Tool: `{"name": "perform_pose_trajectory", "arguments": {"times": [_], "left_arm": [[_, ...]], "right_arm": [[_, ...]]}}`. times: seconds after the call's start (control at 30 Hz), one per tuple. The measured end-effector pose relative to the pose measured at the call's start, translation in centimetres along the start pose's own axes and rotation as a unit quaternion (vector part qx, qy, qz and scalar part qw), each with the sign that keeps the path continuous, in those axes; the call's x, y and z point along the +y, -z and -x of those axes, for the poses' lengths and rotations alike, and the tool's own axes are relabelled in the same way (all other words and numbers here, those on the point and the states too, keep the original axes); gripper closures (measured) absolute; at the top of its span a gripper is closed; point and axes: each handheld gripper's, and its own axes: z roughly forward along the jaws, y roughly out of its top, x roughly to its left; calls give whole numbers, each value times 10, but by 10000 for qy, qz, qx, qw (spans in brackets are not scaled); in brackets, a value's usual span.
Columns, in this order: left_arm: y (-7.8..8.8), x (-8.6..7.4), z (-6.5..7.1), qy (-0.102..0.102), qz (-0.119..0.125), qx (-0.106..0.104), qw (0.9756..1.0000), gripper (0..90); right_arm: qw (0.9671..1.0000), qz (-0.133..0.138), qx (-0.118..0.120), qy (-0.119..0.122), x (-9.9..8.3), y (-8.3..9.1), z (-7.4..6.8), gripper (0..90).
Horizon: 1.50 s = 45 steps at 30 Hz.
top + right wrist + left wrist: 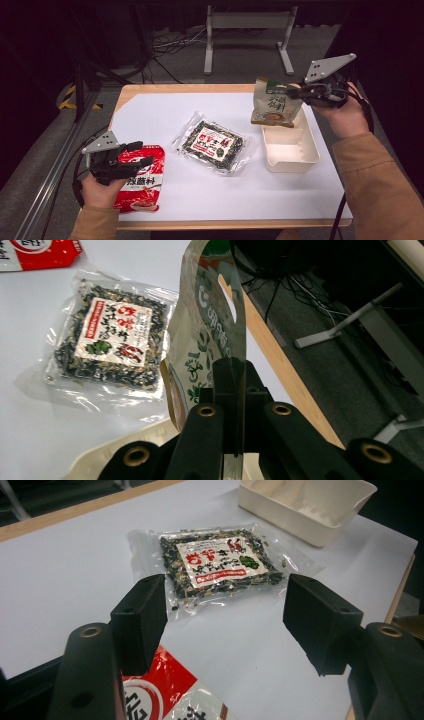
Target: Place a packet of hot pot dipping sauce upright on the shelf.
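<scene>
Right gripper (pixel 299 93) at far right, jaws clamped on top edge of green-and-beige pouch (pixel 272 103); pouch hangs upright over far end of white tray (pixel 292 150) (bottom edge above tray, contact unclear). Left gripper (pixel 142 155) near left, jaws apart, nothing between, over red sachet (pixel 140 186) lying flat on white sheet (pixel 210 190). Clear seaweed packet (pixel 215 143) flat at centre, between sachet and tray.

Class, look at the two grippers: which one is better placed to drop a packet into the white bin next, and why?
Right. The right gripper is shut on the green pouch, which hangs just above the white bin. The left gripper is open and hovers over the red packet, far from the bin.
</scene>
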Motion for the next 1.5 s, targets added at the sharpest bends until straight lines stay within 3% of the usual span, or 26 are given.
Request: {"name": "perform_pose_trajectory", "arguments": {"times": [0.2,0.67,0.9,1.5], "left_arm": [[10,-7,-1,114,42,101,9999,343],[19,-15,-1,217,47,198,9996,341],[18,-15,-2,200,45,210,9996,341],[18,-16,-3,239,59,158,9996,341]], "right_arm": [[9998,-30,-192,90,-7,-2,13,890],[9991,-10,-419,-42,-30,-11,40,890],[9984,211,-519,-9,-41,-20,43,889],[9962,-207,-849,61,-57,-52,49,886]]}}
